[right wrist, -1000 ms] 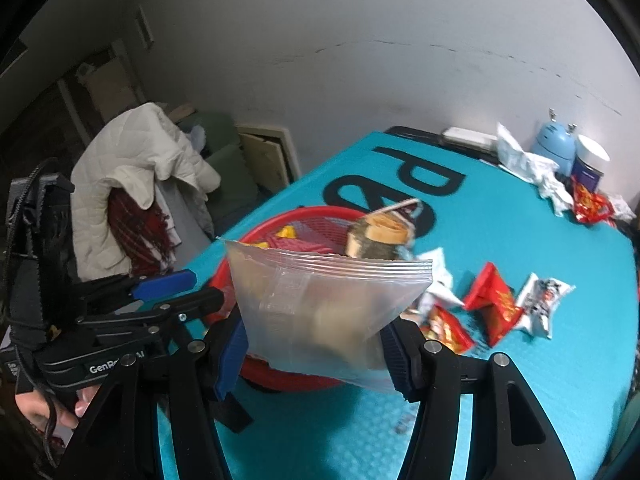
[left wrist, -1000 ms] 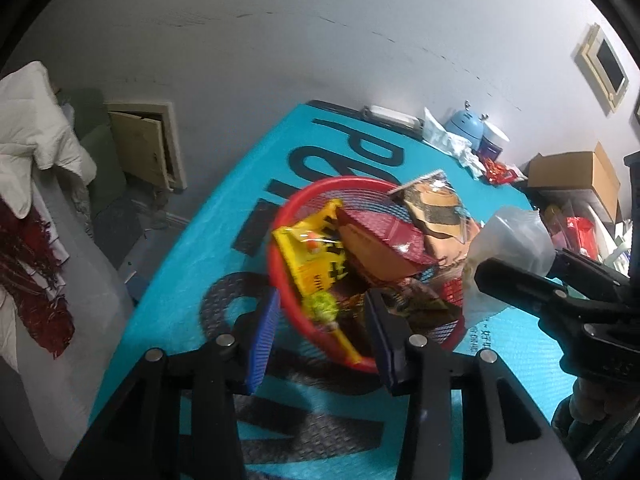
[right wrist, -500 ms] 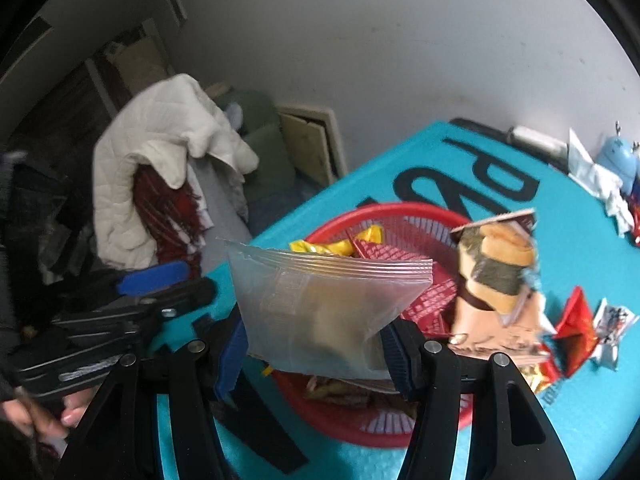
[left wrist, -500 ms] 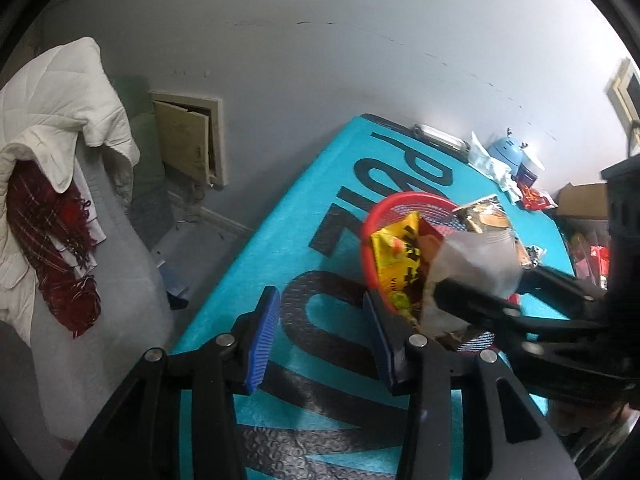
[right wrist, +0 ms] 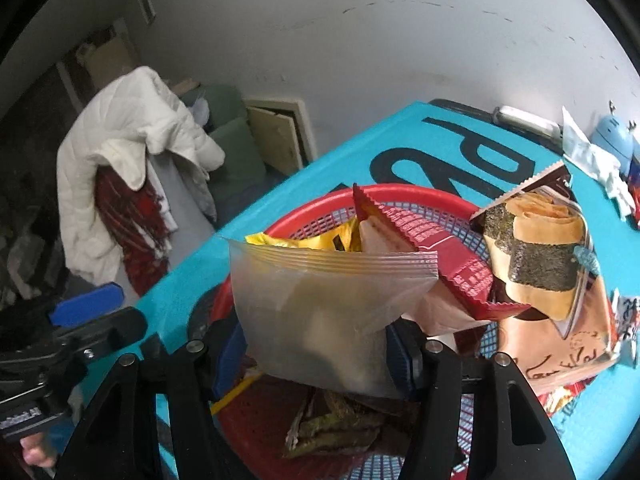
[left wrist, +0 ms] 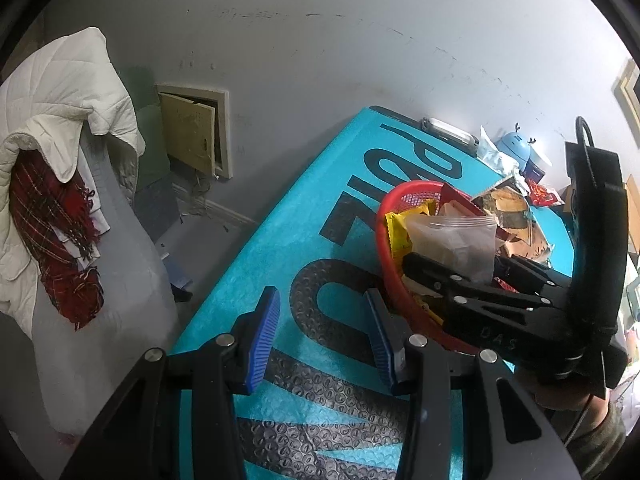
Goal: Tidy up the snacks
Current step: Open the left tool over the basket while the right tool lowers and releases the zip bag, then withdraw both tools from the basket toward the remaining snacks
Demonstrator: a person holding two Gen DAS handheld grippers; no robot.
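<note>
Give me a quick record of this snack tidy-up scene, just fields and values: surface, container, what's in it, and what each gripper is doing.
surface: teal mat with large dark lettering
container: red basket on the mat
contents: yellow packet, red packet, seaweed roll packet
right gripper: over the basket, jaws opening, clear zip bag still between them
left gripper: open, empty, over the mat beside the basket
loose items: more packets at the mat's far end
</note>
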